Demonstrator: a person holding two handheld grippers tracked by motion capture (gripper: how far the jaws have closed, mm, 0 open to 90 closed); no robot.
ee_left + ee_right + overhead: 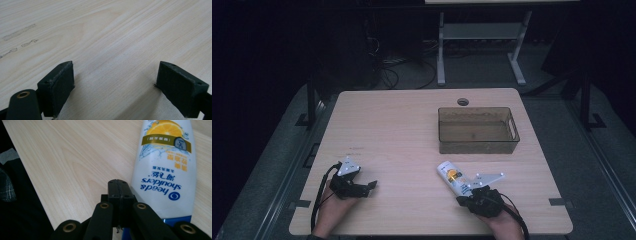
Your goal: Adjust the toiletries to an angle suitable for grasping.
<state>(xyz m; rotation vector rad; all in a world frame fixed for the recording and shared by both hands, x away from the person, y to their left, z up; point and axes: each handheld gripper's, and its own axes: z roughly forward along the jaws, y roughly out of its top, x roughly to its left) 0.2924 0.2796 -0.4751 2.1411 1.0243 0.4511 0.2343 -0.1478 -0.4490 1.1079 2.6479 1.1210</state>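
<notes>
One shampoo bottle, one seemingly empty tub, two grippers

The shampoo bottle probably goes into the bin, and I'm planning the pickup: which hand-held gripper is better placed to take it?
Right. The right hand-held gripper lies beside the shampoo bottle, jaws shut, so it must open first. The left hand-held gripper is open but far across the table.

Shampoo bottle on table, bin behind it, right side.

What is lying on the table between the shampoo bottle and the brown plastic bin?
Nothing. In the high view, only bare table separates the shampoo bottle from the brown plastic bin.
</notes>
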